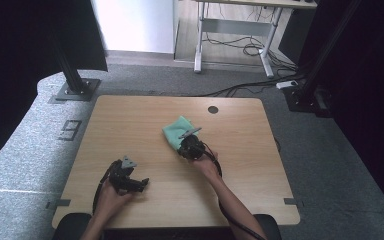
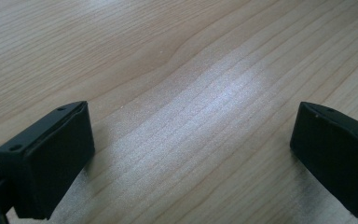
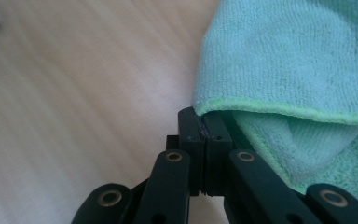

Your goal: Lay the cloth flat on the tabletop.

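Wooden tabletop (image 1: 145,120) seen from above, pale grain, a small dark round hole (image 1: 213,109) near its far edge. Green cloth (image 1: 178,131) lying folded a little beyond the middle of the tabletop, slightly toward the right. Right claw (image 1: 187,145) at the cloth's near edge, gripped from behind by the right hand (image 1: 206,164), forearm entering from the bottom. In the right gripper view, jaws pressed together with a corner of the cloth's (image 3: 298,60) stitched hem caught at their tips; upper layer of the cloth lifted there, a lower fold showing beneath it. Right claw (image 3: 199,122) clenched on the cloth, then, bare wood to the left of it.

Left claw (image 1: 141,183) well apart from the cloth, near the front left part of the tabletop, held low by the left hand (image 1: 111,195), grey three-cornered plate on top, cable looping beside it. In the left gripper view, left claw (image 2: 191,140) released: two black jaws spread wide, bare wood grain (image 2: 177,70) between them, nothing held.

Beyond the tabletop, grey carpet (image 1: 25,135), and the legs of another desk (image 1: 235,45) with cables on the floor.
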A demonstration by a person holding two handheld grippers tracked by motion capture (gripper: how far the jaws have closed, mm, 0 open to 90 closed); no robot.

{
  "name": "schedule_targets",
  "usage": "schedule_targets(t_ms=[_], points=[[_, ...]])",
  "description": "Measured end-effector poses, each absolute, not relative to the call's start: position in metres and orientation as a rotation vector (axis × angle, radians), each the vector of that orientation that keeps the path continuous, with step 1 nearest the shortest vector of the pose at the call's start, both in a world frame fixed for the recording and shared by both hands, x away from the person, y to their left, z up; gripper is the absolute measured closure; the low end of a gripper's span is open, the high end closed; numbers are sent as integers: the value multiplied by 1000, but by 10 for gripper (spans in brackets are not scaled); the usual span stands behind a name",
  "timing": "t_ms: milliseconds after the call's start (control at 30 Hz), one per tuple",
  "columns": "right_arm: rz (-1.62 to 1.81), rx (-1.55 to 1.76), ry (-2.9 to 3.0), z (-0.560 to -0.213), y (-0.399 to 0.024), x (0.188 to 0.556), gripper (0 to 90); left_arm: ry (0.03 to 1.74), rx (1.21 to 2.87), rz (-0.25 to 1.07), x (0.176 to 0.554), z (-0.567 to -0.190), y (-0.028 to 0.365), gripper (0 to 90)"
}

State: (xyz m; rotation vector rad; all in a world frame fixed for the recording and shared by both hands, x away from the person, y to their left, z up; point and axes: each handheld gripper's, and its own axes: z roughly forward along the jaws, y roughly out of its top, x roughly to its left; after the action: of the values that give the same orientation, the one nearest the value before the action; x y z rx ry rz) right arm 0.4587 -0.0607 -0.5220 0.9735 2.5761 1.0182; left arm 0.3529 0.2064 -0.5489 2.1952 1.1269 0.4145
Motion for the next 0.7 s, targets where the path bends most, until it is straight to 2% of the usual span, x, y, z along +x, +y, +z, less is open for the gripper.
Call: schedule_targets(t_ms=[400, 633, 667, 700], points=[[1098, 895, 2622, -522, -58, 403, 879, 1128, 2194, 414, 353, -549, 206, 0], [1123, 858, 2674, -526, -45, 384, 876, 1127, 2195, 414, 353, -549, 206, 0], [1123, 849, 2686, -528, -42, 380, 870, 1125, 2198, 414, 353, -549, 207, 0], [1118, 834, 2694, -529, -41, 378, 825, 1125, 2198, 415, 353, -549, 207, 0]])
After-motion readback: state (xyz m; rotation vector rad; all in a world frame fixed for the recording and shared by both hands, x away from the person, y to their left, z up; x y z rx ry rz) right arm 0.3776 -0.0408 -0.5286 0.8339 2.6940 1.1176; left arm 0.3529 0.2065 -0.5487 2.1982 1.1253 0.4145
